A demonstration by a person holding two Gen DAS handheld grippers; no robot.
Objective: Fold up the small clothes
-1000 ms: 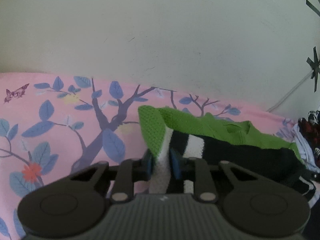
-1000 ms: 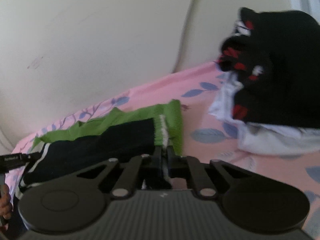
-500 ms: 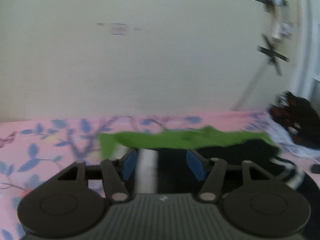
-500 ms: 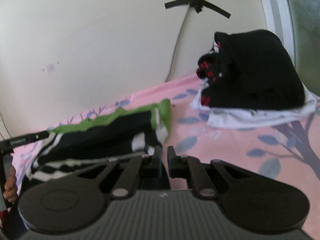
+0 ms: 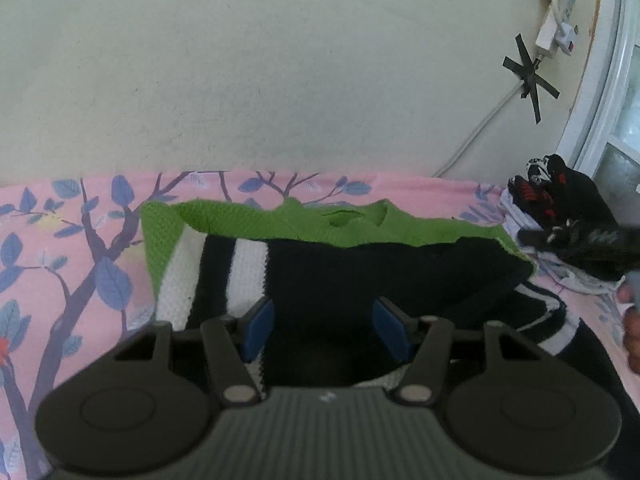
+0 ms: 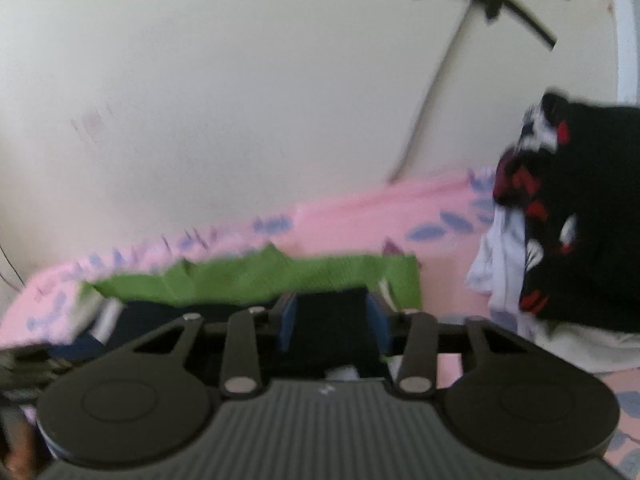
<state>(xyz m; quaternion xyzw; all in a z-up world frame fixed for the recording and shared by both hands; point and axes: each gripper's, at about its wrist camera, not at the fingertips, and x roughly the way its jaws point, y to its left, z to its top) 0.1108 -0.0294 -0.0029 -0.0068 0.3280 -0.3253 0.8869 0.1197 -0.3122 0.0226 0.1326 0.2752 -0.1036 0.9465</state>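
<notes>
On the pink leaf-print bedsheet (image 5: 60, 240), your spread, empty left gripper (image 5: 326, 330) and right gripper (image 6: 333, 322) hover over the soft green, black and white knitted garment (image 5: 360, 276); pinch its edges.

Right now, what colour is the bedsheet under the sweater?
Pink with blue leaves and purple branches; left wrist view.

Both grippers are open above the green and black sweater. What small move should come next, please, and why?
Probably lower the left gripper and shut it on the sweater edge nearest it, to start another fold. Both it and the right gripper are open and hold nothing, and the sweater still lies wide across the sheet.
</notes>
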